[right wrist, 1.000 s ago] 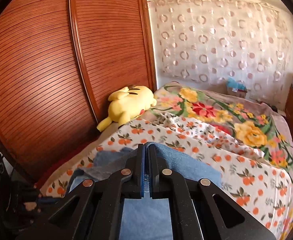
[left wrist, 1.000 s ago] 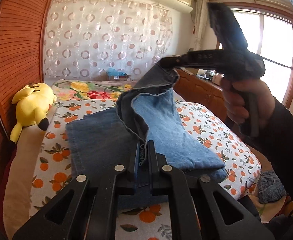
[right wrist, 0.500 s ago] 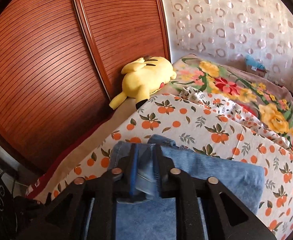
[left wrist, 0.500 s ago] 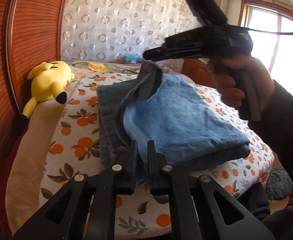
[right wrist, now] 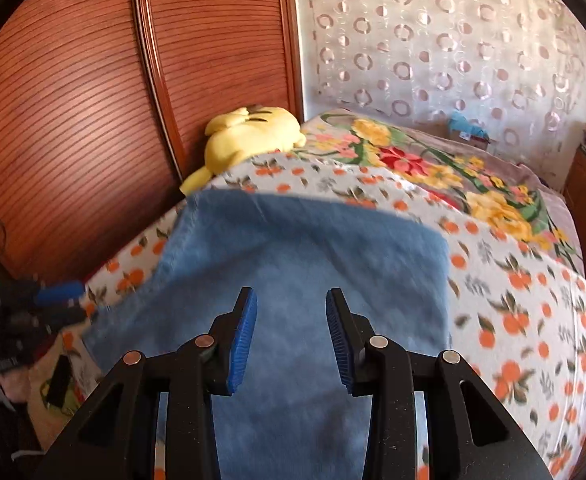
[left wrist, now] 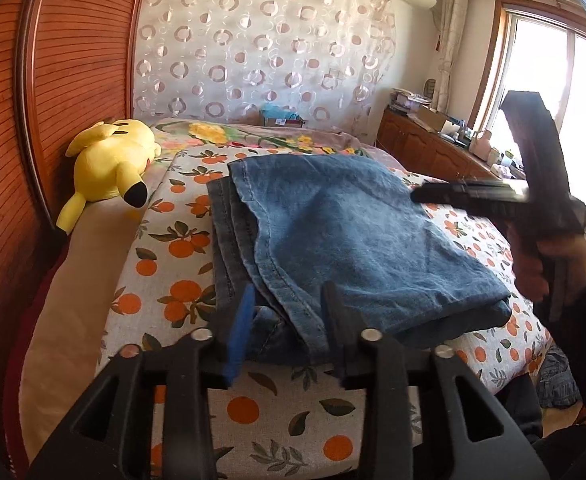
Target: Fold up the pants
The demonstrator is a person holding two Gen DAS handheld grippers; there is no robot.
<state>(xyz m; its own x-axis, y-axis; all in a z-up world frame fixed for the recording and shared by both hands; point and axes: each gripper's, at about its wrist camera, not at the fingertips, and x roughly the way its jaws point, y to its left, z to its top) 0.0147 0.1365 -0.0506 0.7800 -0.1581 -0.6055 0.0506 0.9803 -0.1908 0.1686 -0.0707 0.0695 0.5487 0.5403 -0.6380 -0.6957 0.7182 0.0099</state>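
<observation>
The blue jeans (left wrist: 333,240) lie folded in a flat stack on the orange-print bed sheet (left wrist: 173,272). My left gripper (left wrist: 289,320) sits at the stack's near edge. Its jaws are opening, and the denim hem lies loose between the fingers without being pressed. A hand (left wrist: 549,264) holds my right gripper (left wrist: 417,195) above the stack's right side. In the right wrist view, the right gripper (right wrist: 291,328) hovers over the jeans (right wrist: 313,260). Its jaws are opening too, with nothing pinched between the blue pads (right wrist: 243,340).
A yellow plush toy (left wrist: 109,164) lies by the slatted wooden doors (left wrist: 5,160) at the left. A floral blanket (right wrist: 433,160) covers the far bed. A wooden cabinet (left wrist: 425,148) stands under the window, and other clothes (left wrist: 557,380) lie on the floor at the right.
The raised fold of denim came down flat onto the stack. Both grippers, shut on the cloth before, have parted their jaws and let it go. The right gripper has drawn back to the right.
</observation>
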